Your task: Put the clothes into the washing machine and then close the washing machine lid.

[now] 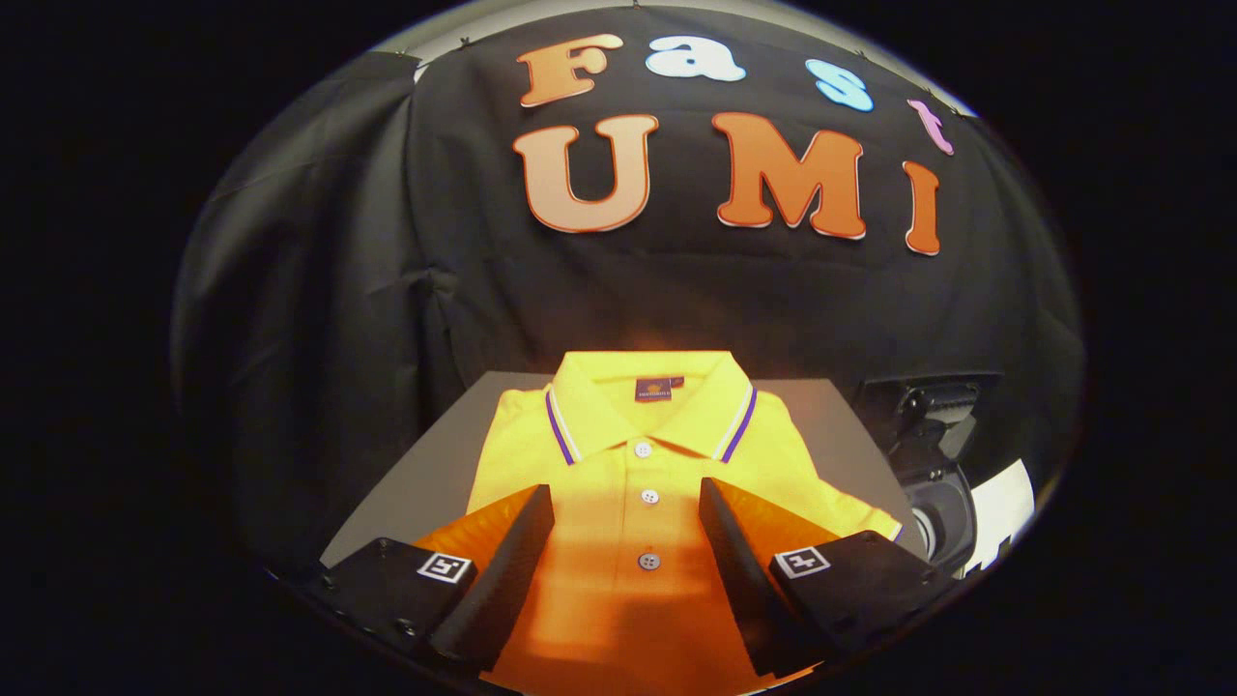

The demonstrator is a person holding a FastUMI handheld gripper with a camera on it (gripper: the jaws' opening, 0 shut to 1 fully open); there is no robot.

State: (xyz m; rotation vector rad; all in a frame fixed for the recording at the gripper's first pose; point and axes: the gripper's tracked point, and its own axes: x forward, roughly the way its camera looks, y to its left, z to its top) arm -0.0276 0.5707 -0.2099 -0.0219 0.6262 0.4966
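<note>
A folded yellow polo shirt (633, 464) with a striped collar and a row of white buttons lies flat on a grey table (425, 474). My gripper (626, 493) hovers over the shirt's lower half with its fingers spread wide, one on each side of the button placket. Nothing is between the fingers but the shirt below them; whether they touch the cloth I cannot tell. To the right of the table stands the washing machine (942, 483), dark, with its lid (933, 401) raised and the drum opening partly seen.
Black cloth walls close the booth behind and to the left of the table. The table's grey top shows on both sides of the shirt. A white surface (1000, 507) lies beyond the washing machine at the right.
</note>
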